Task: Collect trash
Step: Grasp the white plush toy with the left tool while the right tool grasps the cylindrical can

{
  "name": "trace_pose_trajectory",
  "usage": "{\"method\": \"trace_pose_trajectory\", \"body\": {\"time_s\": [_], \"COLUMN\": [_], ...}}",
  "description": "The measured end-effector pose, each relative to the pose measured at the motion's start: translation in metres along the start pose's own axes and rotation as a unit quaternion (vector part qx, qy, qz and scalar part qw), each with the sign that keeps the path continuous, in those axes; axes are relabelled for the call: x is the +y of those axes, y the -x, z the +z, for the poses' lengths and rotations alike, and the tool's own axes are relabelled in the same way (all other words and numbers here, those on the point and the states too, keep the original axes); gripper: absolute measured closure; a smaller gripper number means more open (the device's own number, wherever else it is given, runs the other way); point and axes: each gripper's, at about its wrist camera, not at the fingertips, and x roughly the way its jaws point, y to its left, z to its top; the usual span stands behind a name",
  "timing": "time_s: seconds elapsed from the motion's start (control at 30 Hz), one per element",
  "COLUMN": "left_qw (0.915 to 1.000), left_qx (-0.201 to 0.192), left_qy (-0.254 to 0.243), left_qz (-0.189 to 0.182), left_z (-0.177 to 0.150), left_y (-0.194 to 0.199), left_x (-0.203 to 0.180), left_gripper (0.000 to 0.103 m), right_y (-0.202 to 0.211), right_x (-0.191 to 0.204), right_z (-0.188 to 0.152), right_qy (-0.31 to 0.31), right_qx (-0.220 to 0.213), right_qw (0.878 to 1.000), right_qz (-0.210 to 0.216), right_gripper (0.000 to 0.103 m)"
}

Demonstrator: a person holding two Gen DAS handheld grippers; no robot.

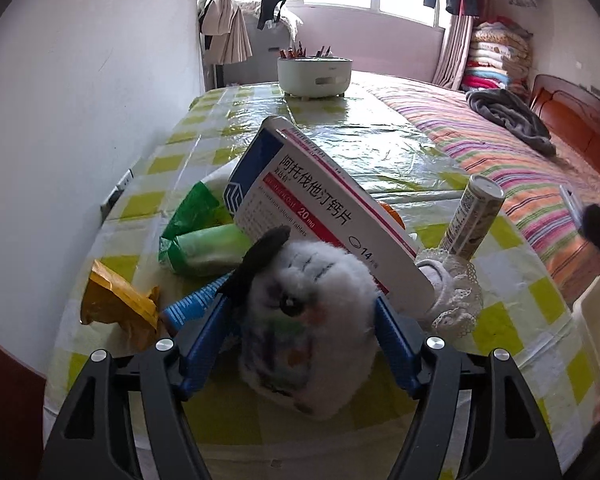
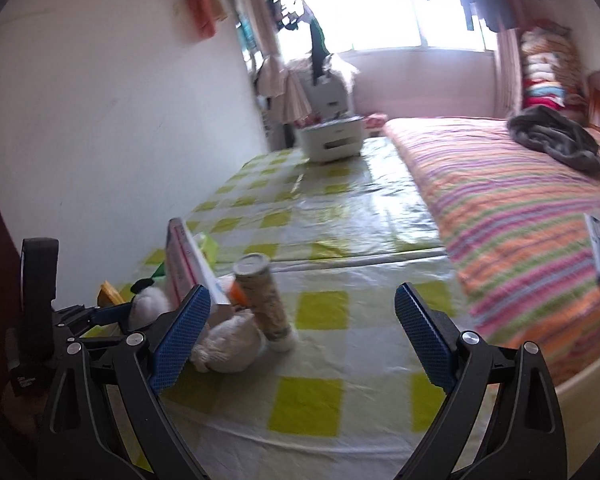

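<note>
Straddling a fluffy white plush toy (image 1: 308, 320), the left hand-held gripper (image 1: 300, 316) gapes, pads apart from it; a glossy cardboard medicine box (image 1: 324, 204) leans just beyond. The right hand-held gripper (image 2: 302, 336) stands released over bare checked plastic-covered desk (image 2: 340, 240).

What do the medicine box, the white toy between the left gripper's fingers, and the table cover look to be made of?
Medicine box: printed cardboard, smooth, slightly glossy; crisp folded edges and flat panels.
White toy: plush, fuzzy synthetic-looking pile with a black felt-like ear and a bead eye.
Table cover: checked cloth probably under clear plastic film; wrinkles and strong window glare suggest this, though it could be printed vinyl.
</note>
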Motion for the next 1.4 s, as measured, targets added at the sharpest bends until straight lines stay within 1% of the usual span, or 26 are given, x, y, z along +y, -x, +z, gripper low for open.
{"method": "trace_pose_trajectory", "body": {"time_s": [0.1, 0.2, 0.37, 0.47, 0.53, 0.6, 0.67, 0.73, 0.77, 0.93, 1.07, 1.2, 1.27, 1.4], "left_qw": [1.0, 0.9999, 0.9996, 0.9992, 0.9989, 0.9989, 0.9989, 0.9987, 0.9986, 0.9985, 0.9986, 0.9985, 0.9984, 0.9982], "left_qx": [-0.002, -0.006, -0.006, -0.007, -0.011, -0.013, -0.015, -0.018, -0.019, -0.024, -0.026, -0.031, -0.033, -0.037], "left_qy": [-0.006, -0.015, -0.022, -0.032, -0.036, -0.034, -0.033, -0.036, -0.036, -0.035, -0.029, -0.022, -0.02, -0.017], "left_qz": [0.002, 0.005, 0.014, 0.024, 0.028, 0.029, 0.029, 0.031, 0.032, 0.035, 0.037, 0.041, 0.042, 0.044], "left_z": [-0.001, -0.001, -0.002, -0.001, -0.001, 0.0, 0.0, 0.0, 0.0, 0.0, 0.0, 0.0, 0.001, 0.0], "left_y": [0.0, 0.001, -0.003, -0.006, -0.007, -0.008, -0.009, -0.01, -0.01, -0.013, -0.012, -0.013, -0.014, -0.014], "left_x": [-0.002, -0.008, -0.014, -0.02, -0.022, -0.023, -0.023, -0.025, -0.026, -0.027, -0.027, -0.028, -0.028, -0.031], "left_gripper": [0.036, 0.04, 0.041, 0.041, 0.041, 0.041, 0.043, 0.047, 0.047, 0.048, 0.052, 0.054, 0.057, 0.06], "right_y": [-0.02, -0.039, -0.064, -0.08, -0.085, -0.093, -0.099, -0.1, -0.1, -0.101, -0.101, -0.096, -0.091, -0.083], "right_x": [0.014, 0.022, 0.025, 0.025, 0.026, 0.029, 0.032, 0.034, 0.034, 0.031, 0.028, 0.025, 0.024, 0.021], "right_z": [0.004, 0.005, 0.007, 0.007, 0.006, 0.005, 0.003, 0.001, 0.001, 0.003, 0.004, 0.007, 0.009, 0.011], "right_qy": [0.017, 0.027, 0.032, 0.027, 0.028, 0.035, 0.038, 0.043, 0.045, 0.037, 0.032, 0.024, 0.023, 0.017], "right_qx": [0.015, 0.026, 0.048, 0.068, 0.076, 0.086, 0.096, 0.094, 0.091, 0.087, 0.085, 0.075, 0.068, 0.054], "right_qw": [1.0, 0.999, 0.998, 0.997, 0.996, 0.995, 0.993, 0.993, 0.994, 0.994, 0.994, 0.994, 0.995, 0.996], "right_qz": [0.004, 0.006, 0.018, 0.031, 0.037, 0.041, 0.047, 0.051, 0.051, 0.062, 0.067, 0.071, 0.071, 0.073], "right_gripper": [0.011, 0.011, 0.011, 0.012, 0.022, 0.05, 0.059, 0.062, 0.068, 0.068, 0.068, 0.069, 0.069, 0.07]}}
